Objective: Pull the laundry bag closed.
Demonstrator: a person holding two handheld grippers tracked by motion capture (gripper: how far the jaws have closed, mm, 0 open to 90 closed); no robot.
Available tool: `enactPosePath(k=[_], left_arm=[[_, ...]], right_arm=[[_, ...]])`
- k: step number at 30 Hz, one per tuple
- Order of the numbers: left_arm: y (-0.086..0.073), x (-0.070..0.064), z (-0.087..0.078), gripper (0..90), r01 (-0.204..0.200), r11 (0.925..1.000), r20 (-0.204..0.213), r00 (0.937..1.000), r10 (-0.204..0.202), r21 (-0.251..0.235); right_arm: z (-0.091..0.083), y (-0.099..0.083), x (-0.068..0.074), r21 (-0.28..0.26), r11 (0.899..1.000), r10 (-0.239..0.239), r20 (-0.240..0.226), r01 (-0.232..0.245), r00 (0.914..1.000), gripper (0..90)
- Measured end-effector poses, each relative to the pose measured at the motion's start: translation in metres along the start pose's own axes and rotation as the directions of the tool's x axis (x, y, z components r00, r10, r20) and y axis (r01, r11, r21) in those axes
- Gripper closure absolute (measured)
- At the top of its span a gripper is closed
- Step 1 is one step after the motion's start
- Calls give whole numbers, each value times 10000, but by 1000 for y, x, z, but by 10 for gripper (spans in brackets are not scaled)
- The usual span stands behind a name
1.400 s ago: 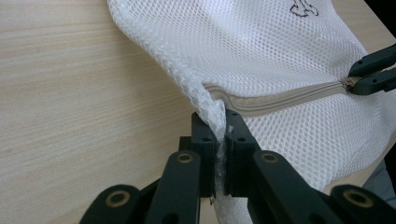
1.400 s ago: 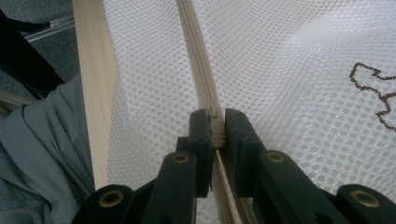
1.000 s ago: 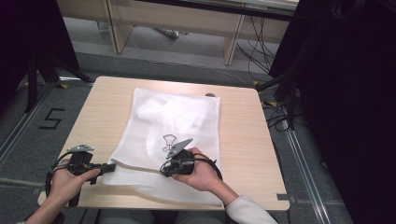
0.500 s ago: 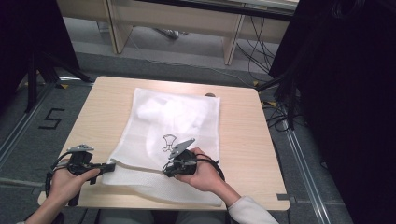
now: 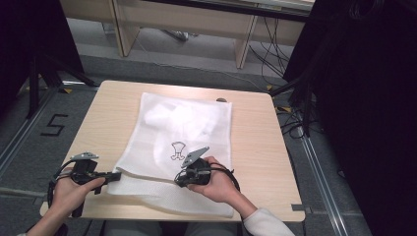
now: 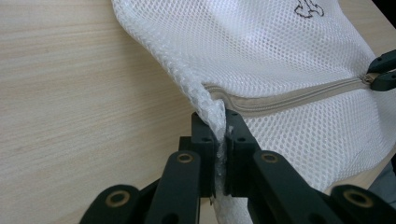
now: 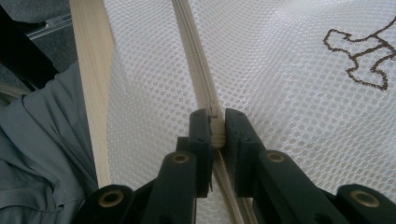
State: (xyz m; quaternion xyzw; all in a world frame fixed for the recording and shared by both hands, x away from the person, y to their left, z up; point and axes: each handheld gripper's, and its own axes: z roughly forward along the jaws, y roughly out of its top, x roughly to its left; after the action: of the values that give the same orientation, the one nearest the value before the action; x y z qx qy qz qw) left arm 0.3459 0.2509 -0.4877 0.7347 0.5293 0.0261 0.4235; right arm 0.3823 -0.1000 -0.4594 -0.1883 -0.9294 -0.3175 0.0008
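Note:
A white mesh laundry bag [image 5: 189, 123] with a small brown embroidered mark [image 5: 177, 150] lies flat on the wooden table [image 5: 258, 142]. A beige zipper [image 6: 289, 95] runs across its near end. My left gripper [image 6: 217, 127] is shut on the bag's bunched mesh edge at the zipper's left end; in the high view this gripper [image 5: 117, 175] sits at the bag's near left corner. My right gripper [image 7: 214, 125] is shut on the zipper pull, partway along the zipper [image 7: 194, 44]; from above, the same gripper [image 5: 178, 180] lies over the bag's near middle.
The table's near edge [image 7: 91, 70] lies just beside the bag, with the person's grey clothing [image 7: 32, 149] below it. Bare tabletop [image 5: 103, 123] flanks the bag on both sides. Desks, cables and dark stands ring the table on the floor.
My right gripper has slid slightly to the right along the zipper. The left gripper has held its place on the bag's edge.

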Motion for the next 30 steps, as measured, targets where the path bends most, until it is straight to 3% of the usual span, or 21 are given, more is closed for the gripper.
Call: enactPosePath(k=[8, 11, 13, 19, 30], left_arm=[[0, 0, 0, 840, 12, 10000, 10, 10000, -12, -10], [0, 0, 0, 840, 46, 10000, 26, 10000, -46, -31], [0, 0, 0, 840, 7, 10000, -7, 10000, -7, -20], [0, 0, 0, 840, 28, 10000, 4, 10000, -28, -9], [0, 0, 0, 840, 29, 10000, -9, 10000, -29, -15]], right_arm=[[-1, -3, -2, -75, 9997, -246, 85, 247, 9997, 823], [-3, -5, -1, 14, 10000, 54, 175, -54, 9998, 823], [-3, -5, -2, -71, 9998, -196, 79, 196, 9998, 823], [-6, -8, -2, 67, 9999, -91, 242, 89, 9997, 823], [-8, -11, -1, 11, 9999, 130, 66, -130, 9999, 823]])
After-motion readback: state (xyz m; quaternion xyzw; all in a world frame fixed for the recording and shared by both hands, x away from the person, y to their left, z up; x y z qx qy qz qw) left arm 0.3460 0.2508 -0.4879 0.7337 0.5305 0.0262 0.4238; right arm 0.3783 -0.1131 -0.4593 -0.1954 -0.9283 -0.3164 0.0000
